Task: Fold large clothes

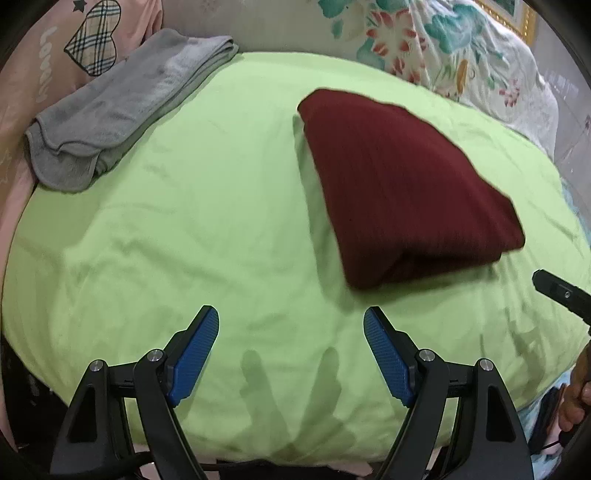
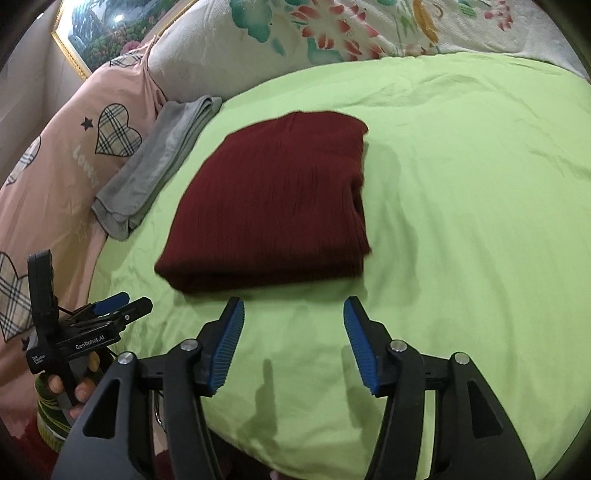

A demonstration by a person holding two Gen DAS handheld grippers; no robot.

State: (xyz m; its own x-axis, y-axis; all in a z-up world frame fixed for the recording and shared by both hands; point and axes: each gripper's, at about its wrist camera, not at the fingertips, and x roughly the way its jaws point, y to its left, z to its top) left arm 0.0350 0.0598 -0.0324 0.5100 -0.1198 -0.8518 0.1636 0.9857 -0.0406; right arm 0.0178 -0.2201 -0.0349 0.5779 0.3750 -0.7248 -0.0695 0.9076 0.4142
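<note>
A dark red ribbed garment (image 1: pixel 402 188) lies folded into a thick rectangle on the light green bed cover (image 1: pixel 207 229). In the right wrist view the same garment (image 2: pixel 273 206) lies just beyond the fingers. My left gripper (image 1: pixel 291 325) hovers open over bare green cover, nearer than the garment and to its left, with nothing between its blue pads. My right gripper (image 2: pixel 293 314) is open too, close to the garment's near edge but apart from it. The left gripper (image 2: pixel 110 308) also shows at the lower left of the right wrist view, held by a hand.
A folded grey towel (image 1: pixel 114 110) lies at the bed's far left beside a pink pillow with plaid hearts (image 2: pixel 70 162). A floral quilt (image 1: pixel 436 48) is piled along the far side. A framed picture (image 2: pixel 107 29) hangs behind. The right gripper's tip (image 1: pixel 557 291) shows at the right edge.
</note>
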